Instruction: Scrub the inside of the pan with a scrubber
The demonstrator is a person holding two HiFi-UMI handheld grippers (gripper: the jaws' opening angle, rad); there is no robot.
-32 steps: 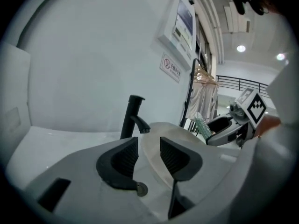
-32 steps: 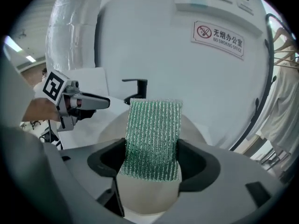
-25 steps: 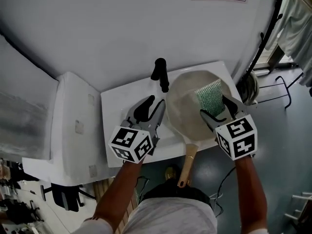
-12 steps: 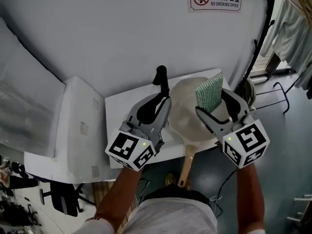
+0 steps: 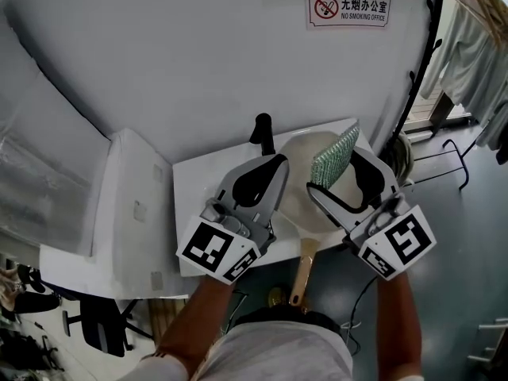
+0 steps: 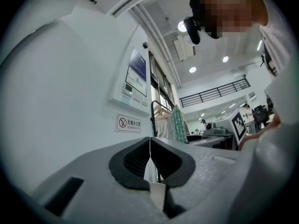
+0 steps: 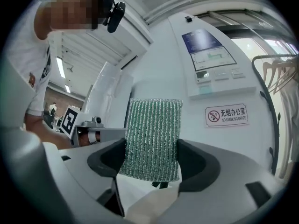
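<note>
Right gripper [image 7: 152, 158] clamps the upright green scrubber [image 5: 335, 155] above the empty cream pan [image 5: 300, 202]; the left gripper [image 6: 150, 149], its jaws just closed together, holds nothing. Both point roughly level.

White curved wall [image 5: 159, 70] fills the far side, with a red-and-white no-smoking sign [image 5: 349, 8] at its upper right. White rectangular tabletop [image 5: 194, 182] sits against the wall, a white boxy cabinet [image 5: 127, 205] just left of it. Grey-blue floor [image 5: 468, 276] on the right. Thin black coat stand [image 5: 423, 62] with pale hanging clothes [image 5: 480, 46] far right. Black office chair [image 5: 99, 324] near left. White wall control panel [image 7: 210, 55] above the sign. Round ceiling lights [image 6: 193, 70] are lit, with a black balcony railing [image 6: 215, 91] below them.
</note>
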